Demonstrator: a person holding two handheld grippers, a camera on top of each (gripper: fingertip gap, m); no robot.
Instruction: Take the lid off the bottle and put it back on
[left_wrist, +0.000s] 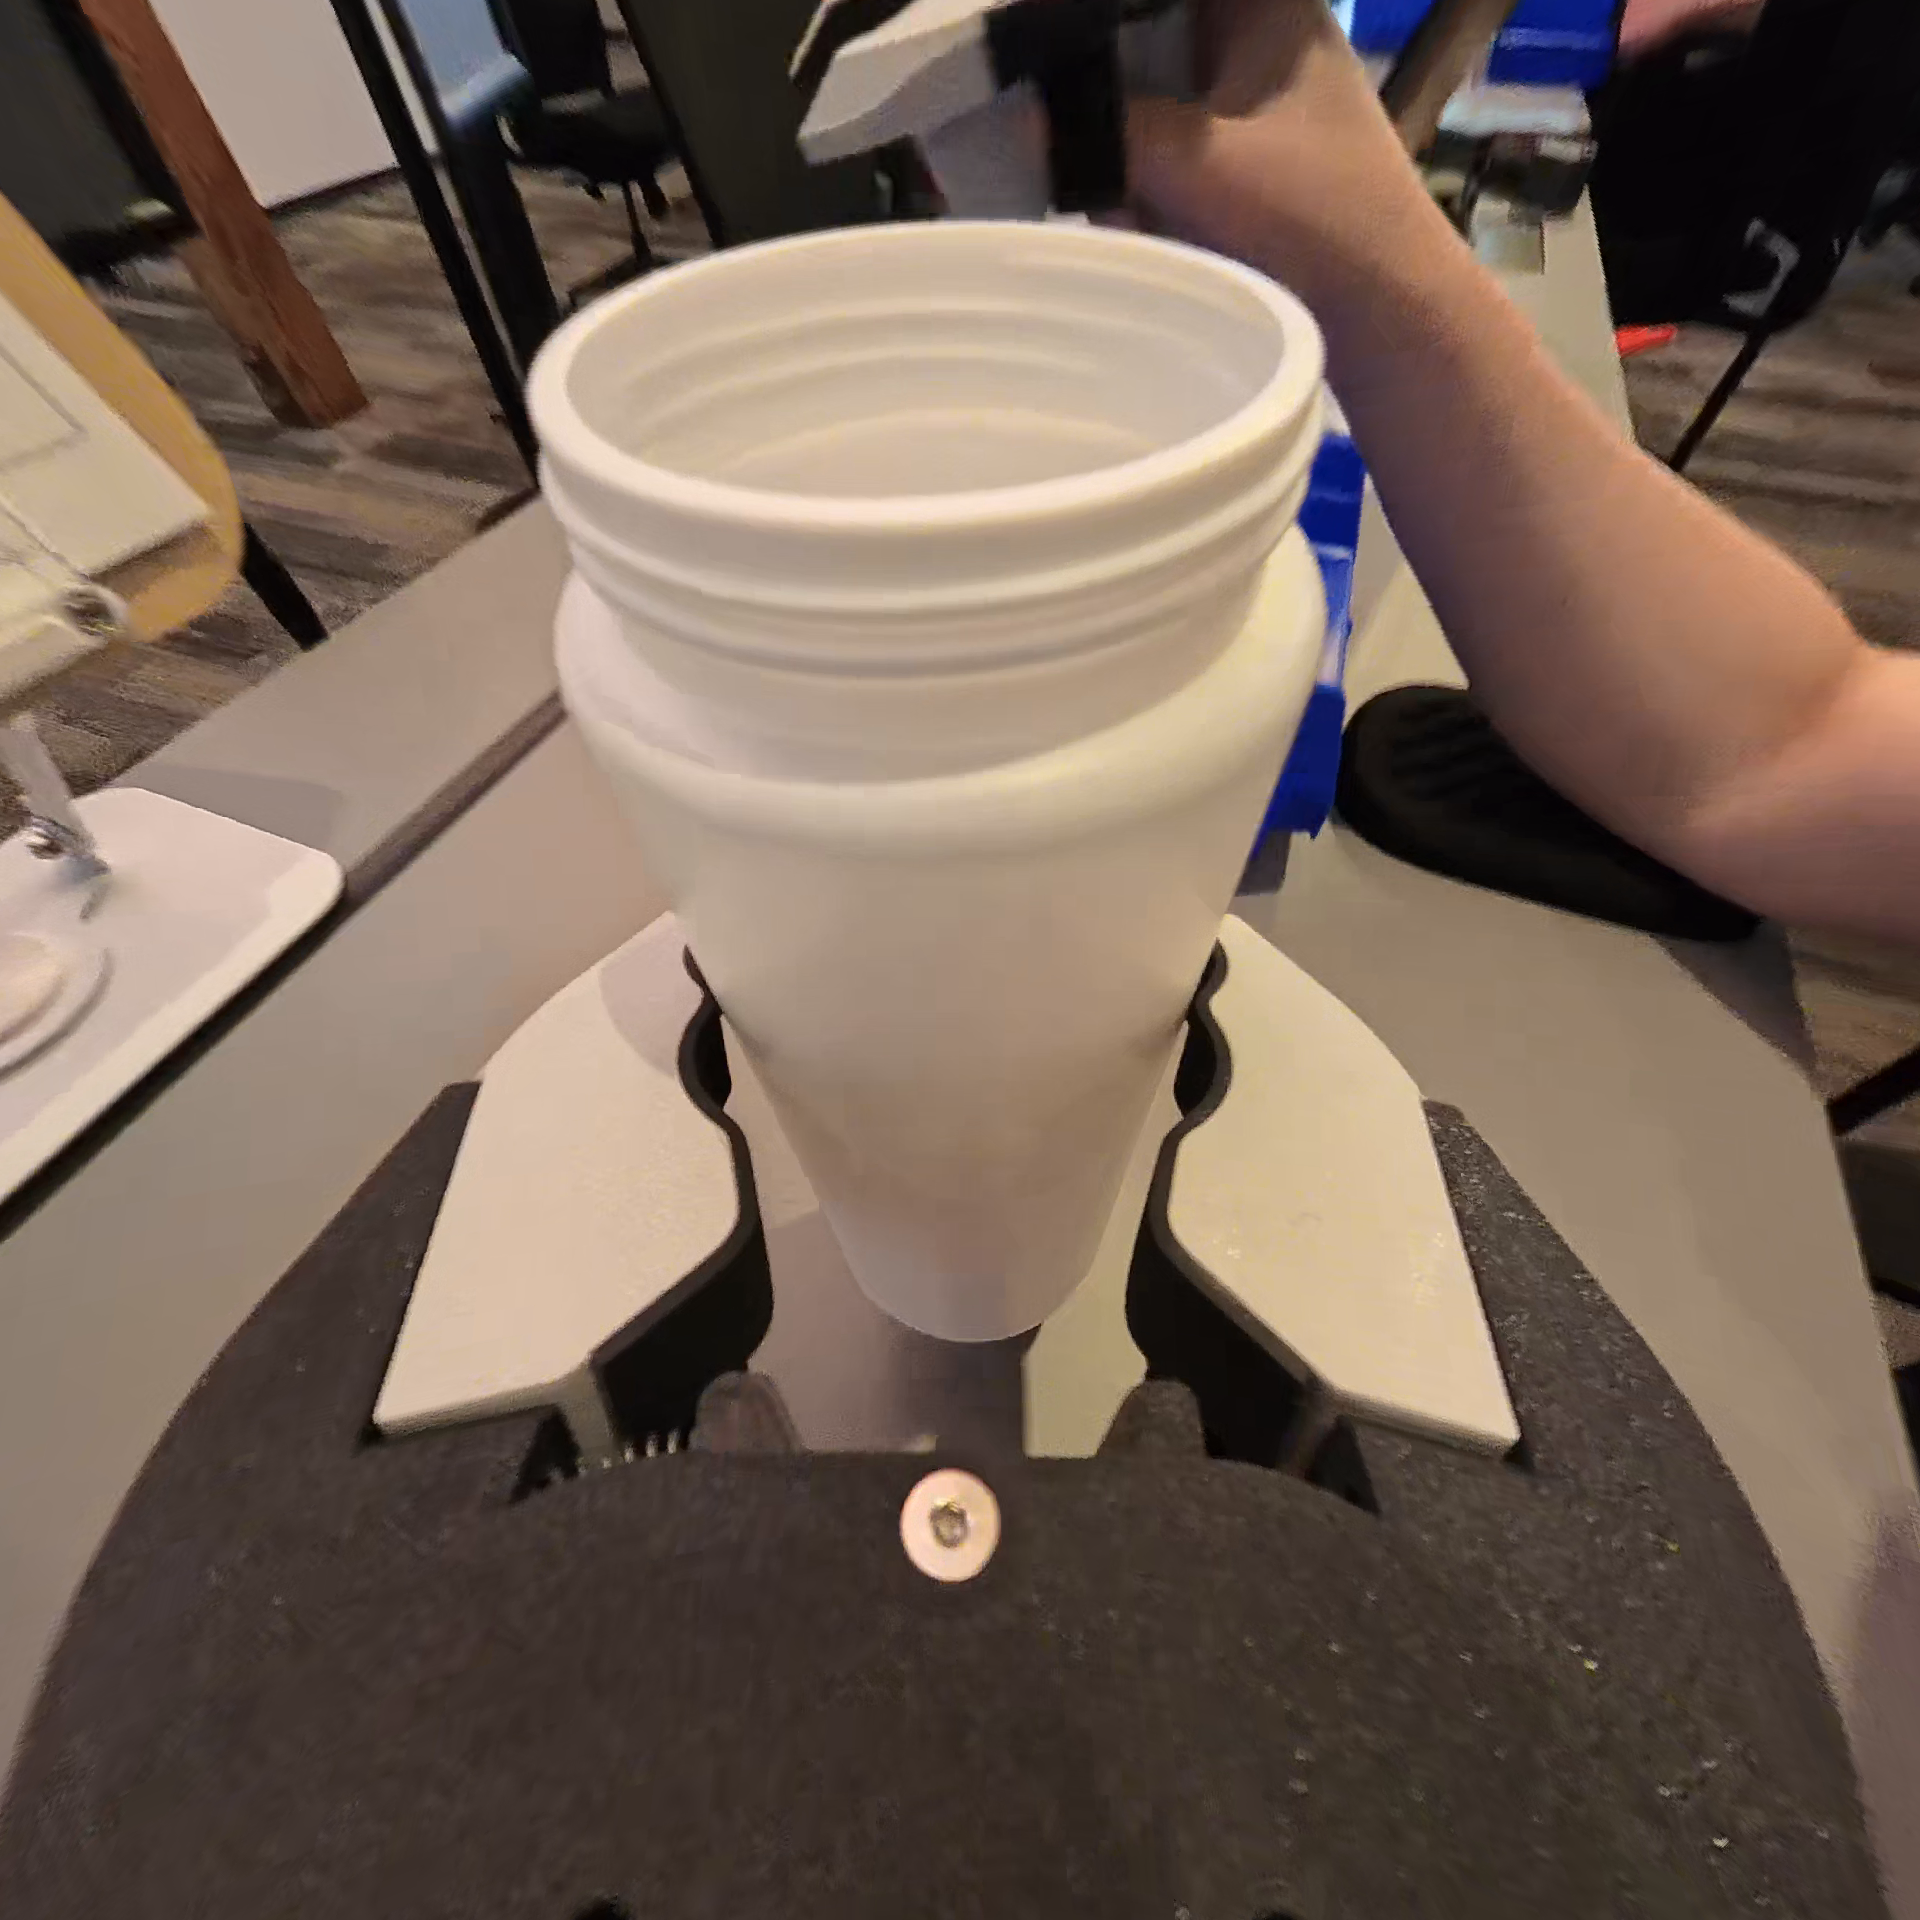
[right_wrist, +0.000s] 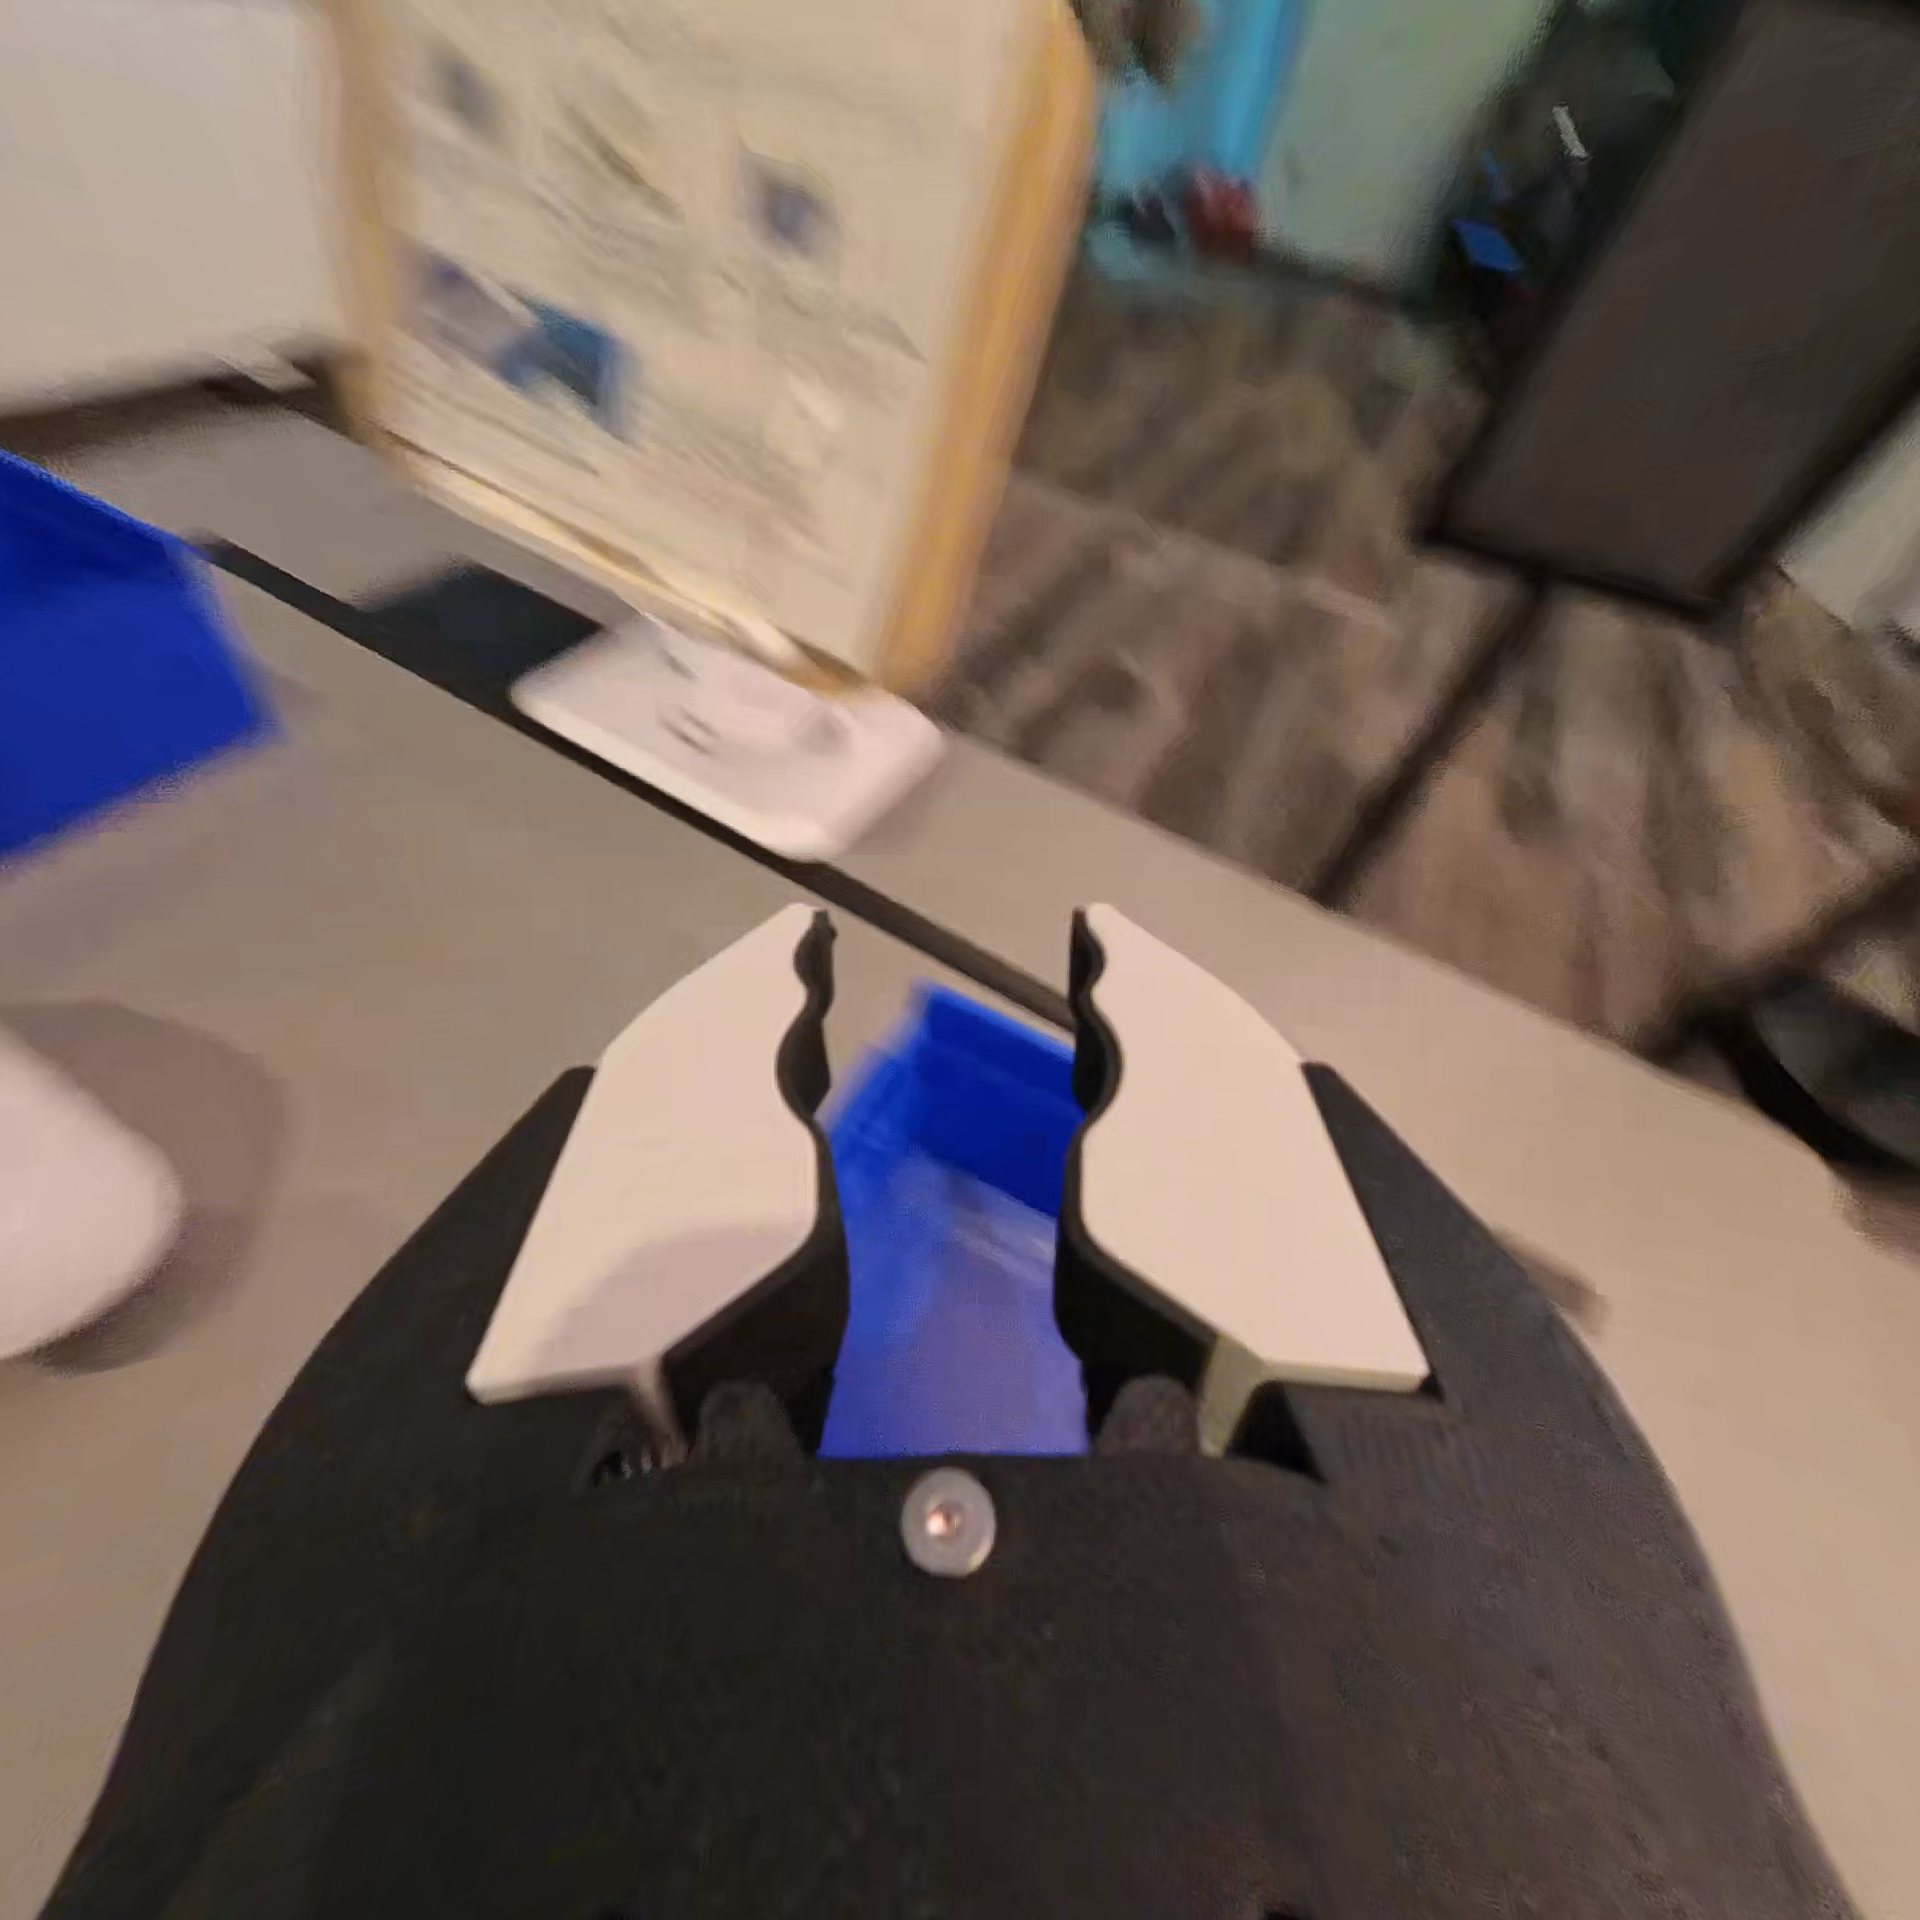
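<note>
Already uncapped, the white bottle (left_wrist: 935, 831) stands upright on the tabletop (left_wrist: 312, 1091), clamped low by the left hand-held gripper (left_wrist: 951, 997). Beyond its mouth, the right hand-held gripper (right_wrist: 951, 935) is spread and empty; no lid shows.

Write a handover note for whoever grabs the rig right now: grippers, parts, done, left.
Left gripper: shut on the white bottle, gripped low on its body, upright over the grey table.
Right gripper: open and holding nothing; the blue seen through the gap is a bin beyond it.
Bottle: lid off, threaded neck bare.
Lid: not clearly in view. A blurred white shape on the table at the left edge of the right wrist view may be it; check.
Done: lid removed.
Left: find the lid, grip it with the right gripper, screw it back on.
</note>
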